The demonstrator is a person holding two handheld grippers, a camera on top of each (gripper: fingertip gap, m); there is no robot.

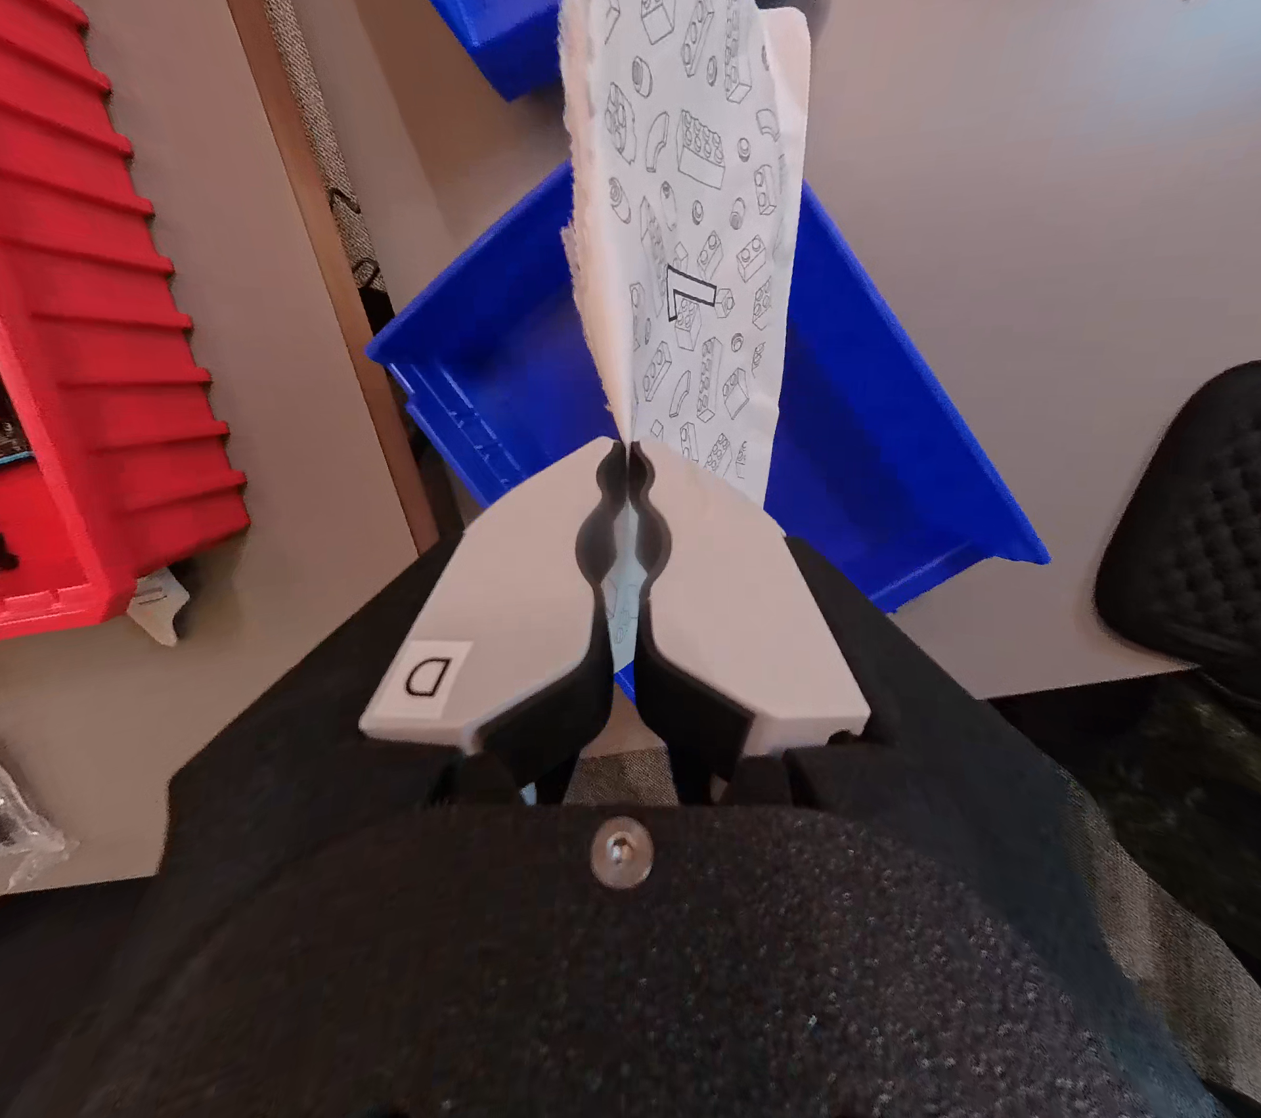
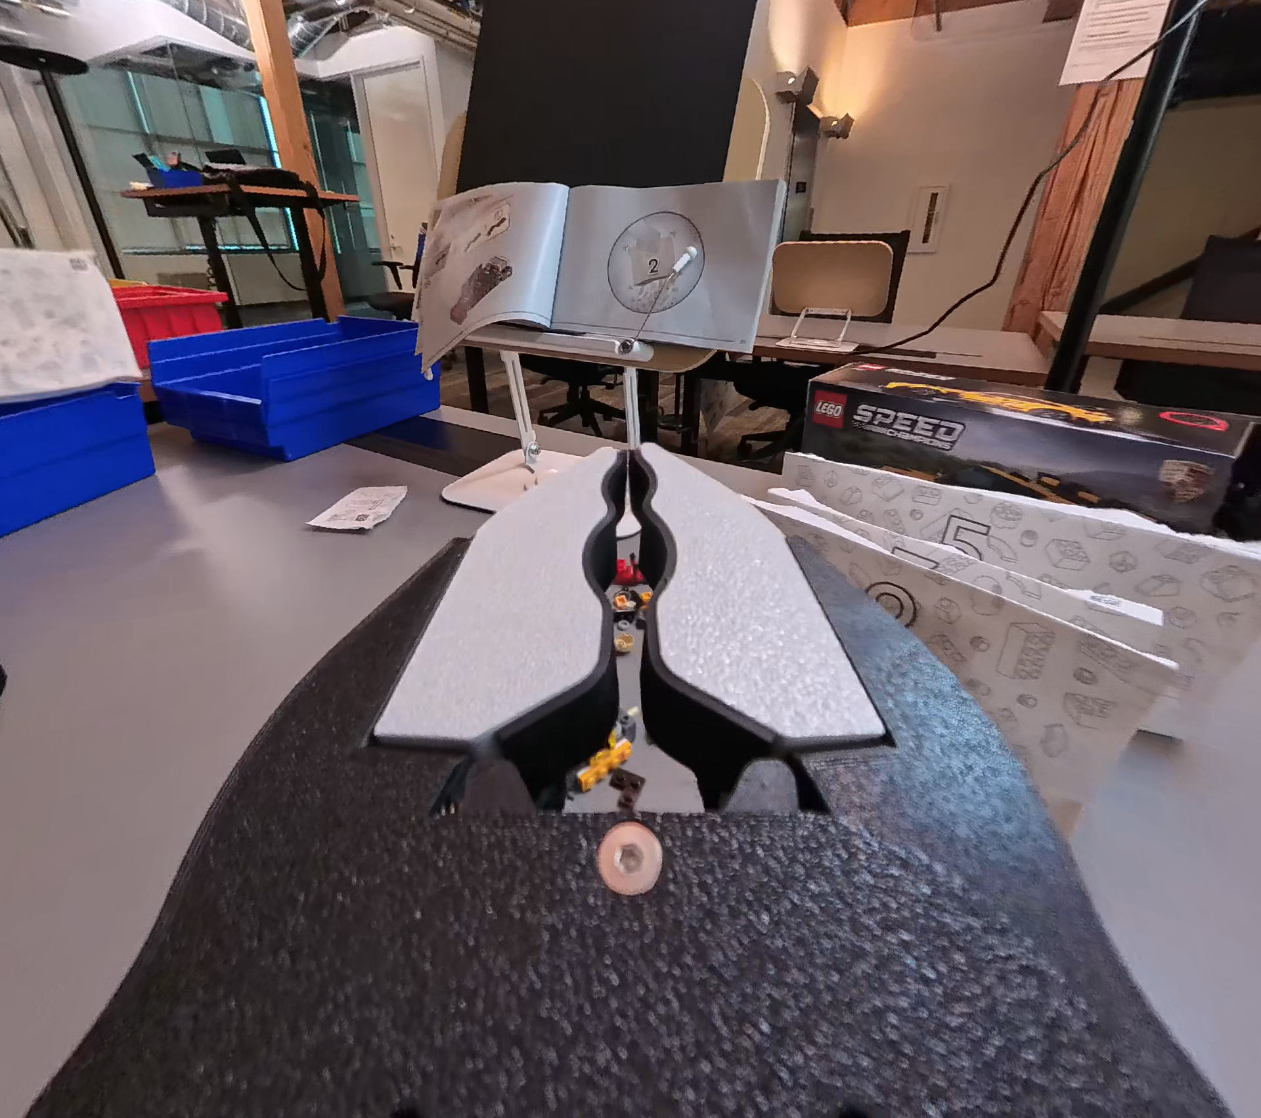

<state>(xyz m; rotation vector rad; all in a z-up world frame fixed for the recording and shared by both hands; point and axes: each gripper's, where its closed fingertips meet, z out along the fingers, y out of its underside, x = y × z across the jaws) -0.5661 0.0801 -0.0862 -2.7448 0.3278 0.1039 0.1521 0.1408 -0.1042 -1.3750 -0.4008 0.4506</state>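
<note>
A: Two jaws shut. My left gripper [image 1: 628, 450] pinches the white paper bag [image 1: 689, 184] by one thin edge; risk: it tears or slips.

B: Location?

A: Hanging above the blue bin [image 1: 887, 403] near the tabletop's edge. My right gripper [image 2: 628, 457] is closed, empty, over loose bricks [image 2: 617, 607].

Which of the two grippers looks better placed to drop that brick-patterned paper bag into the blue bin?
Left, probably. The left gripper is already clamped on the paper bag, which hangs over the blue bin. The right gripper is shut on nothing.
</note>
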